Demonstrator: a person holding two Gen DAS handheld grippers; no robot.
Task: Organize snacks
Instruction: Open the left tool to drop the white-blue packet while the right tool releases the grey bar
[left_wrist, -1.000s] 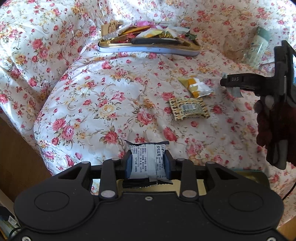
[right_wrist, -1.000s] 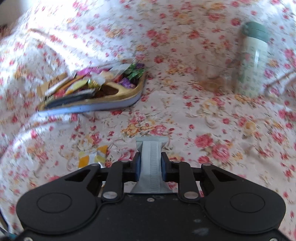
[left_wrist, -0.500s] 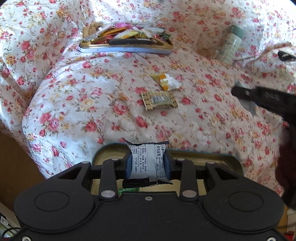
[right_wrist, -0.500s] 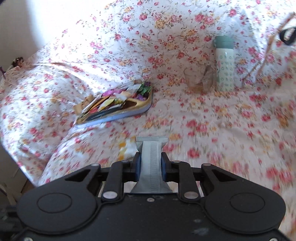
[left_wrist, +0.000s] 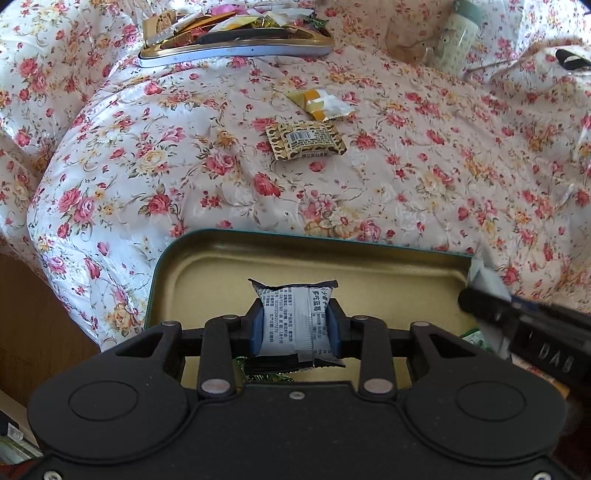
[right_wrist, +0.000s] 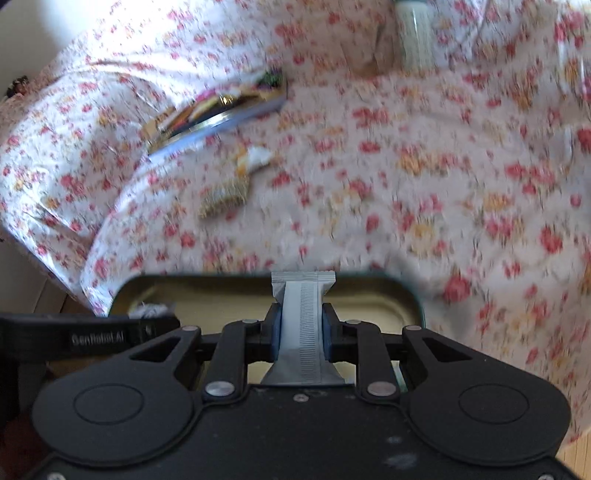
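Note:
My left gripper (left_wrist: 293, 326) is shut on a grey and black snack packet (left_wrist: 291, 321) and holds it over a gold-lined tin tray with a green rim (left_wrist: 369, 266) at the near edge of the bed. My right gripper (right_wrist: 301, 328) is shut on a grey snack packet (right_wrist: 302, 332) over the same tray (right_wrist: 369, 299); it shows at the right of the left wrist view (left_wrist: 491, 295). A leopard-print packet (left_wrist: 306, 140) and a yellow-white packet (left_wrist: 319, 104) lie on the floral bedspread. A far tin (left_wrist: 236, 48) is heaped with snacks.
A pale green bottle (left_wrist: 458, 37) and a glass cup (left_wrist: 402, 37) stand at the far right. The bed's left edge drops to a wooden floor (left_wrist: 33, 332). The right wrist view is blurred by motion.
Both grippers have drawn back toward the near edge with their packets. The green-rimmed tray has come into view under them, and the far tin and loose packets look further away.

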